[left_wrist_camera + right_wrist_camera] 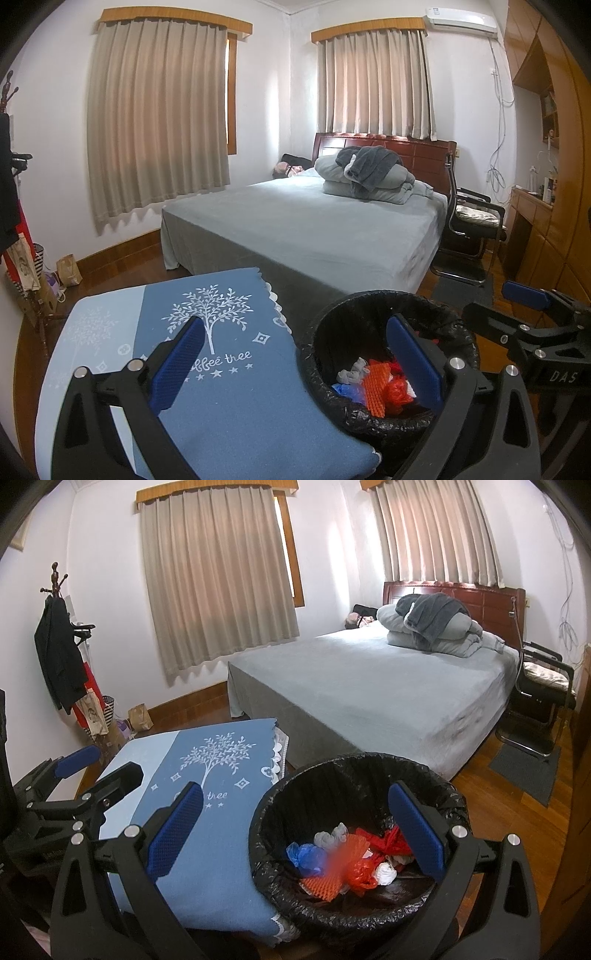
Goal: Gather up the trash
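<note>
A round bin with a black liner stands beside a small table with a blue tree-print cloth. Inside lie an orange textured foam piece, red plastic bags, a blue bag and grey and white crumpled bits. My left gripper is open and empty, one finger over the cloth, the other over the bin. My right gripper is open and empty, spanning the cloth edge and the bin. The right gripper also shows in the left wrist view.
A bed with grey sheet stands behind the bin, folded bedding at its head. A black chair and wooden cabinets are at right. A coat rack and bags are at left on the wood floor.
</note>
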Action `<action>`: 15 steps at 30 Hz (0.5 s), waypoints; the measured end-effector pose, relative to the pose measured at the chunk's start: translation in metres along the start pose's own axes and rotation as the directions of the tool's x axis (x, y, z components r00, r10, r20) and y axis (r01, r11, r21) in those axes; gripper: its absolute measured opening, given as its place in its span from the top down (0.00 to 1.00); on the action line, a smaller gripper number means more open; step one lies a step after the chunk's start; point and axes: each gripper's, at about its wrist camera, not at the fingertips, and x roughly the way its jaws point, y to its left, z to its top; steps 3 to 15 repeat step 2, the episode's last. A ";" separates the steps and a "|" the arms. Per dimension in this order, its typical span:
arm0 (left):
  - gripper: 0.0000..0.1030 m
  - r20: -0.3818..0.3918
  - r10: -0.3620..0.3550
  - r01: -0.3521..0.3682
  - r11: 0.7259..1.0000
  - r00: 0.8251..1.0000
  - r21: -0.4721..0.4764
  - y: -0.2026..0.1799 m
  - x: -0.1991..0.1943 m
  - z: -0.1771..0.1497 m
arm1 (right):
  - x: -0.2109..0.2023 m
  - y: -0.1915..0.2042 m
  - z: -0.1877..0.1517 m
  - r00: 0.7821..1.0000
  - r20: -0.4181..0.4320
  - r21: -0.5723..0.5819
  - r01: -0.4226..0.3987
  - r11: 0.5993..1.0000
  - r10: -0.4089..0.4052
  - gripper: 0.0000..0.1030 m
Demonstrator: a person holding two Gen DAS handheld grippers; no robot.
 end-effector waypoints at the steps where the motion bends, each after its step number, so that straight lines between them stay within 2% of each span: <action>1: 0.06 0.000 0.000 0.000 1.000 1.000 -0.001 0.000 0.000 0.000 | 0.000 -0.002 0.000 1.000 0.000 -0.001 0.000 1.000 0.000 0.05; 15: 0.06 0.000 0.000 0.000 1.000 1.000 -0.001 0.001 -0.001 0.000 | 0.000 -0.002 0.001 1.000 0.000 -0.002 0.000 1.000 0.000 0.05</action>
